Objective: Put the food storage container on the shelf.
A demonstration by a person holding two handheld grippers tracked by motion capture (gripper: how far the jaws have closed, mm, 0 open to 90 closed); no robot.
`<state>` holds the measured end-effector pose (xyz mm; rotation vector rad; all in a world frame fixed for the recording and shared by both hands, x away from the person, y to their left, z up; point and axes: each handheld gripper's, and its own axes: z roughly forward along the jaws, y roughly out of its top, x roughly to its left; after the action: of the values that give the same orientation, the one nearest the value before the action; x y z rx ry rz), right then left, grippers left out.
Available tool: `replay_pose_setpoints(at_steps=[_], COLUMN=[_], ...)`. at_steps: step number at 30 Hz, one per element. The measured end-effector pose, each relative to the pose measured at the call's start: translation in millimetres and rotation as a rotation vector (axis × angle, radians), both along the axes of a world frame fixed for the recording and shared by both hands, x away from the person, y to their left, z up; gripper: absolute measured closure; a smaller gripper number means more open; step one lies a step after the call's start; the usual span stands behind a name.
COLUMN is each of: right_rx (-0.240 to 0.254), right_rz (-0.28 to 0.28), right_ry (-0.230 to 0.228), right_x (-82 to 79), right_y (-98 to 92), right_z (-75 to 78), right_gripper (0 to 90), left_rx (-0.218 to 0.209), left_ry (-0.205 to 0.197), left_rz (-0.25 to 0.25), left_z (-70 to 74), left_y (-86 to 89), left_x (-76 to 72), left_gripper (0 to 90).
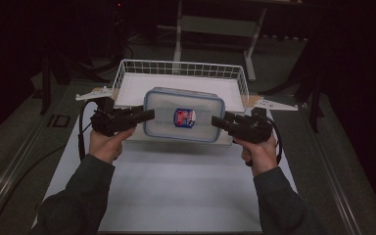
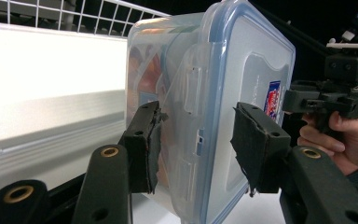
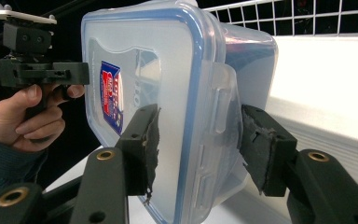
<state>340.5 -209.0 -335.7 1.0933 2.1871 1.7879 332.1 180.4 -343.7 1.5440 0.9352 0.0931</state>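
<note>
container (image 1: 184, 115) hangs between our grippers before the wire basket (image 1: 127, 73), long axis running gripper to gripper. left gripper (image 2: 196, 144) and right gripper (image 3: 198, 144) each clamp one end, equally near.

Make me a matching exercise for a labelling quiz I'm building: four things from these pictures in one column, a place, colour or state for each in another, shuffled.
Things:
1. box
2. basket
3. sticker
4. left gripper

Descriptions:
A. white wire, at the table's far end
B. red, white and blue, in the middle of the lid
C. clear, blue-rimmed lid, held off the table
D. black, jaws astride the box's left end

Pairs: 1-C, 2-A, 3-B, 4-D
</note>
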Motion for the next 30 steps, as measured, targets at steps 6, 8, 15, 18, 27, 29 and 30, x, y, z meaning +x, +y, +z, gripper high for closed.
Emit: replay_pose_setpoints(at_steps=[6, 8, 15, 18, 27, 29, 30], right_rx=[-0.010, -0.002, 0.018, 0.022, 0.033, 0.033, 0.031], right_rz=[0.000, 0.006, 0.008, 0.002, -0.010, -0.008, -0.010], right_ry=[-0.018, -0.025, -0.015, -0.008, 0.011, 0.015, 0.018], right_x=[14.7, 20.8, 40.0, 46.8, 74.3, 77.9, 79.4], right_y=[6.9, 10.0, 17.6, 17.7, 15.8, 16.2, 16.6], right_z=[12.4, 15.7, 15.7, 14.2, 12.4, 12.6, 12.9], right_gripper=[48.7, 48.7, 48.8, 48.7, 48.4, 48.4, 48.4], left_rx=[-0.039, -0.043, -0.040, -0.035, -0.060, -0.063, -0.066], left_ry=[-0.018, -0.031, -0.030, -0.012, 0.005, 0.007, 0.009], left_rz=[0.030, 0.035, 0.053, 0.051, 0.069, 0.073, 0.075], left_z=[5.0, 8.6, 14.3, 13.6, 11.1, 10.3, 9.6], left_y=[6.8, 9.7, 15.7, 14.4, 12.8, 13.3, 13.5], left_x=[8.8, 13.1, 33.2, 44.8, 64.9, 67.4, 68.8], left_gripper=[52.5, 52.5, 52.4, 52.4, 52.4, 52.4, 52.3])
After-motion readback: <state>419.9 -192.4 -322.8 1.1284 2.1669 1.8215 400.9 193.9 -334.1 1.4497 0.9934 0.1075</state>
